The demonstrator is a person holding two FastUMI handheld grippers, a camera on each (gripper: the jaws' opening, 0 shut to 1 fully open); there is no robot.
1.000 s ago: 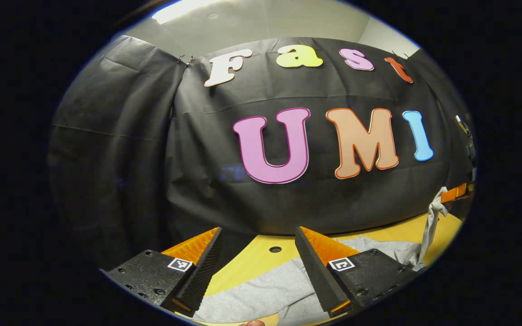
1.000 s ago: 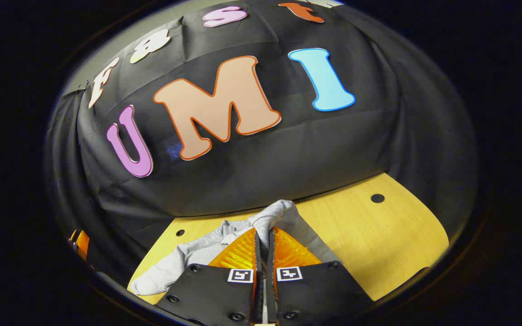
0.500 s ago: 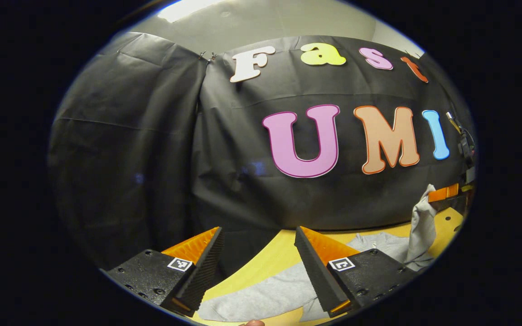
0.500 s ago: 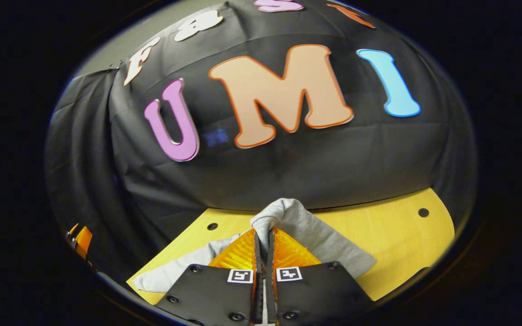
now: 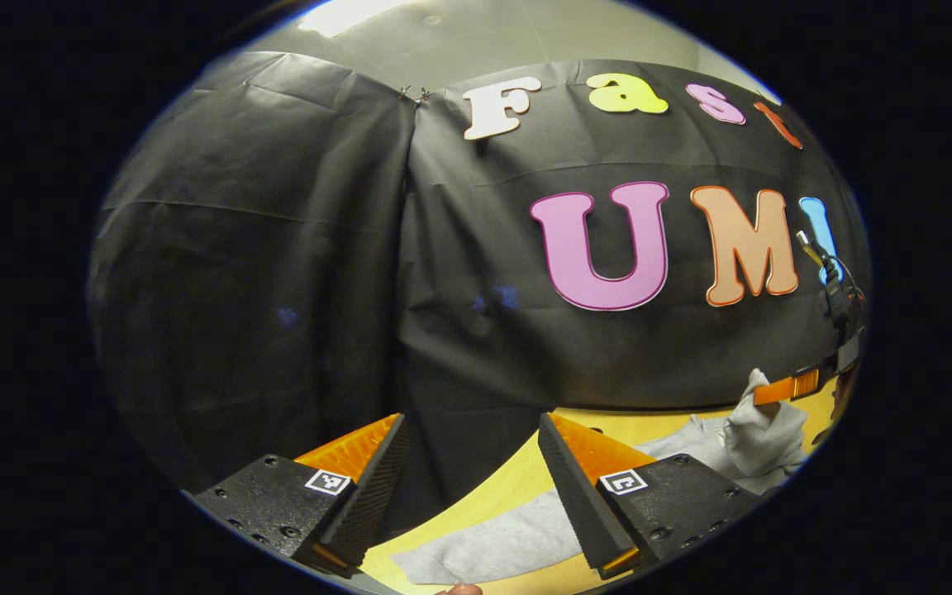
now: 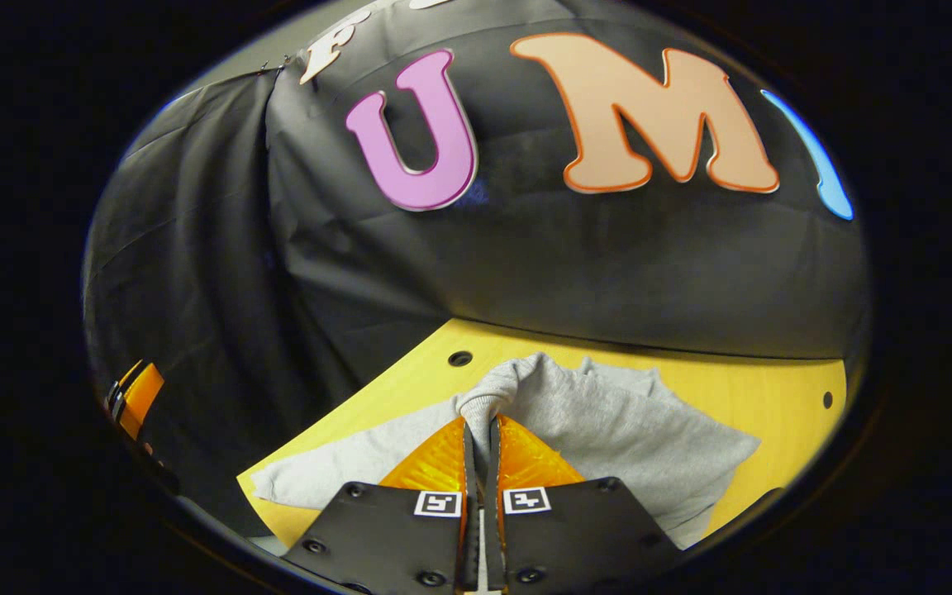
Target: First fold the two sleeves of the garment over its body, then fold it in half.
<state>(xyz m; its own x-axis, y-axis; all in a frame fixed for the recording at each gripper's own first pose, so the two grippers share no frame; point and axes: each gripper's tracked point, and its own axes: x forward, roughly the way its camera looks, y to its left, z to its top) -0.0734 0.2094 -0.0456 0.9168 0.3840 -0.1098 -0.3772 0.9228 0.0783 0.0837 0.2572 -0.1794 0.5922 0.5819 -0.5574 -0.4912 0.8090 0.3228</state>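
- right tongs (image 6: 480,430) pinched together on a bunched fold of the grey sweatshirt (image 6: 608,430), cloth squeezed between both fingers and puffing up just past the tips.
- seen from the right gripper view: sweatshirt spread on the yellow wooden worktop (image 6: 773,388), body lying ahead and to the right of the tongs, one sleeve (image 6: 335,471) trailing flat to the left toward the near worktop edge.
- gripped fold lifted a little above the rest of the cloth, which rests on the worktop.
- left tongs (image 5: 468,463) spread wide, nothing between the fingers, raised above the near-left corner of the worktop (image 5: 517,483).
- seen from the left gripper view: flat grey sleeve (image 5: 492,541) lying on the worktop below and between the spread fingers, apart from them.
- farther right in the same view: the sweatshirt (image 5: 716,438) rising to a peak where the right tongs (image 5: 790,387) grip it, well apart from the left tongs.
- black cloth wall (image 5: 278,248) behind the worktop; small round holes (image 6: 460,359) in the worktop surface near the back edge.
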